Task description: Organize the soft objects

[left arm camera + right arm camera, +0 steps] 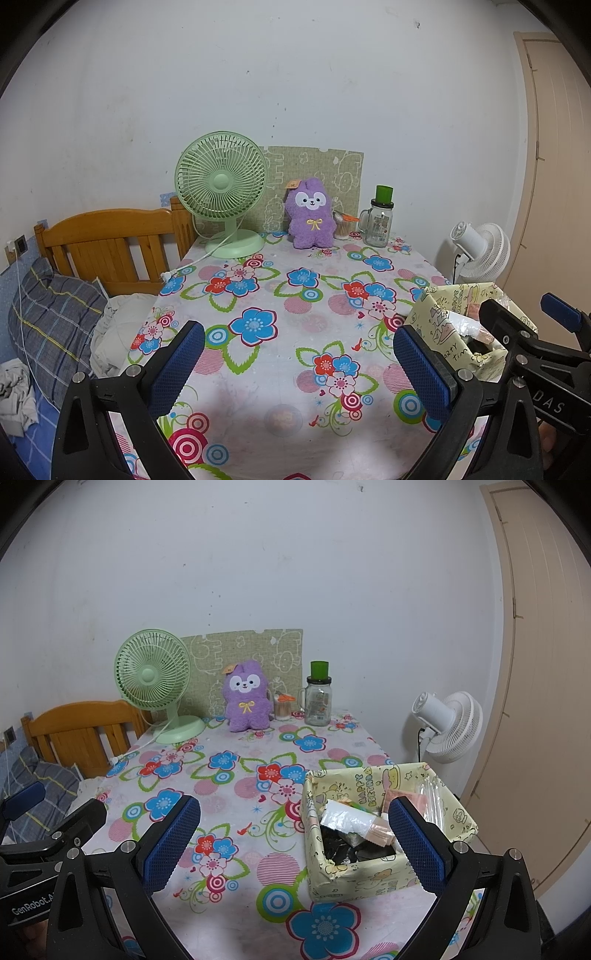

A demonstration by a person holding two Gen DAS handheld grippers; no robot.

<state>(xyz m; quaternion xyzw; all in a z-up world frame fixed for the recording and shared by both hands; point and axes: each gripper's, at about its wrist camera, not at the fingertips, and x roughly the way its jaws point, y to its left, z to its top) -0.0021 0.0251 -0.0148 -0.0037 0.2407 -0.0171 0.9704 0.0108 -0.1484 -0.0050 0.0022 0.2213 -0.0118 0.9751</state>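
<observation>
A purple plush rabbit (310, 218) with a yellow bow sits upright at the far edge of the flowered table (280, 295), between a green fan and a glass jar; it also shows in the right wrist view (245, 698). A yellow paper-wrapped box (384, 867) holding packets and wrappers stands at the near right; its corner shows in the left wrist view (447, 325). My left gripper (295, 369) is open and empty above the near table. My right gripper (293, 843) is open and empty, its right finger over the box.
A green desk fan (223, 195) with a loose cord, a glass jar with a green lid (380, 221) and a small toothpick jar (343, 227) line the back. A patterned board (325, 173) leans on the wall. A wooden bed (110, 251) lies left, a white fan (480, 254) right.
</observation>
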